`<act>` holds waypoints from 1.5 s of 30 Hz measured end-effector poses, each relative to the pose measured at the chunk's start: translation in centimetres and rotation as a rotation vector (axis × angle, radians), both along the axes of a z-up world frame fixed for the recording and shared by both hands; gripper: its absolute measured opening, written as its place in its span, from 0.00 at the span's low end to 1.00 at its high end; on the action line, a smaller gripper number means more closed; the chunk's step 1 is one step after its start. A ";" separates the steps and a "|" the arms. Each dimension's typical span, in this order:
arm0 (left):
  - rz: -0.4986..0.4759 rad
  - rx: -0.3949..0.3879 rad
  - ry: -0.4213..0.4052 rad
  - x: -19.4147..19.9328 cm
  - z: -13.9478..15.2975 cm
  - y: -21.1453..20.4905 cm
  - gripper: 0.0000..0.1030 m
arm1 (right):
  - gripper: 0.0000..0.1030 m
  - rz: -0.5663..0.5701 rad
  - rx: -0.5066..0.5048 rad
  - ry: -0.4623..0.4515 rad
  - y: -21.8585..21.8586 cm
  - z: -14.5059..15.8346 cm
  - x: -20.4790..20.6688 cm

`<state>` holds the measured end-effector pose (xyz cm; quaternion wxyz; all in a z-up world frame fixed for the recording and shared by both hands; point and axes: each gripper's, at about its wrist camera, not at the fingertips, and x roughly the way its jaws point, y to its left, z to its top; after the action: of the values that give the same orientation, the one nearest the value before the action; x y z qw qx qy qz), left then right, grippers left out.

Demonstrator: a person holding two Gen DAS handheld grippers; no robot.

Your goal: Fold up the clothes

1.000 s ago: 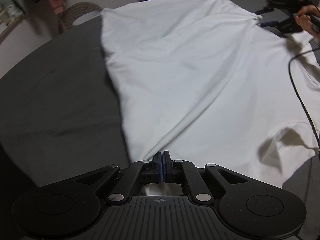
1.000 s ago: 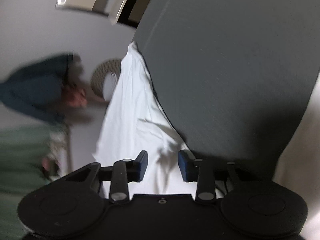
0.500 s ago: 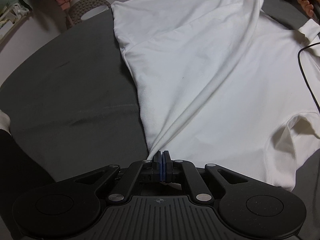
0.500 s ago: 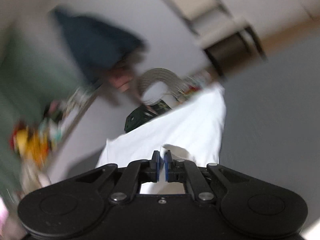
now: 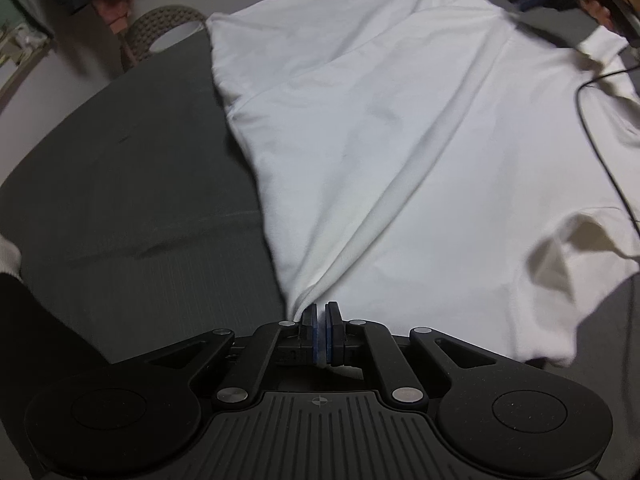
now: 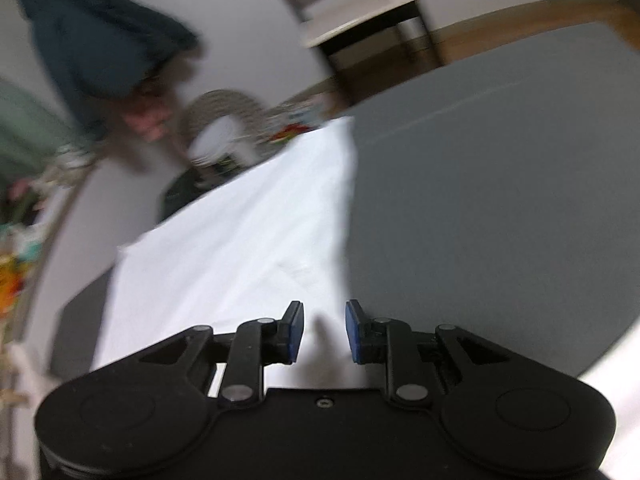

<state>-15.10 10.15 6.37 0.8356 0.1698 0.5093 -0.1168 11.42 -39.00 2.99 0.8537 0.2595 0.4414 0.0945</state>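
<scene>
shirt [image 5: 400, 152] spread on table [image 5: 120, 184], chair [image 6: 360, 4] behind table

The white shirt [image 5: 400, 152] looks like soft matt cotton knit, kinda creased, lying on a bench [image 5: 120, 184] covered in dull dark grey cloth, while the left claw [image 5: 321, 322] is matt black plastic with shiny metal rivets and blue rubbery pads [image 5: 318, 334], same as the right claw [image 6: 322, 332].

Left gripper [image 5: 321, 314] clamped, right gripper [image 6: 322, 330] agape
</scene>
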 end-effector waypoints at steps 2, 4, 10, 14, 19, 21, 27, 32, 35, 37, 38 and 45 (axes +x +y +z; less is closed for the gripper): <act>-0.021 -0.047 -0.014 -0.5 0.8 -0.4 0.04 | 0.27 0.113 -0.009 -0.013 2.0 0.1 -0.5; -0.042 -0.088 -0.031 -0.9 1.4 -0.9 0.04 | 0.31 0.232 -0.062 -0.026 4.7 0.2 -0.9; 0.045 -0.092 0.003 0.2 0.1 -0.7 0.04 | 0.36 0.439 -0.393 -0.007 12.1 -1.0 -3.5; 0.110 -0.148 0.050 0.4 -0.8 0.7 0.04 | 0.36 0.550 -0.394 -0.142 17.8 2.1 -5.8; 0.100 -0.127 -0.004 -1.0 0.3 -0.3 0.04 | 0.37 0.816 -0.214 -0.251 28.1 3.2 -6.4; 0.058 -0.051 -0.089 -2.4 0.7 -2.1 0.04 | 0.37 0.908 -0.255 -0.279 32.7 2.6 -5.1; -0.096 0.018 -0.179 -5.9 0.4 -7.4 0.04 | 0.37 1.090 -0.395 -0.229 38.6 1.8 -4.2; -0.086 0.086 -0.186 -6.0 -1.0 -8.9 0.04 | 0.31 1.207 -0.511 -0.179 41.7 0.7 -4.5; -0.020 0.043 -0.126 -4.7 -1.9 -8.3 0.04 | 0.31 1.201 -0.548 -0.175 43.4 -0.2 -4.7; 0.042 -0.004 -0.094 -4.2 -2.2 -7.6 0.04 | 0.31 1.193 -0.570 -0.175 44.2 -0.9 -5.1; 0.088 -0.024 -0.095 -4.1 -2.0 -7.0 0.06 | 0.32 1.190 -0.584 -0.179 44.5 -1.2 -5.4; 0.286 -0.136 -0.190 -4.7 -0.1 -3.3 0.23 | 0.34 1.124 -0.505 -0.246 42.4 2.2 -6.6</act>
<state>-19.78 6.90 6.29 0.8976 0.0488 0.4378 -0.0144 4.78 3.35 5.23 0.7532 -0.2345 0.4175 0.4509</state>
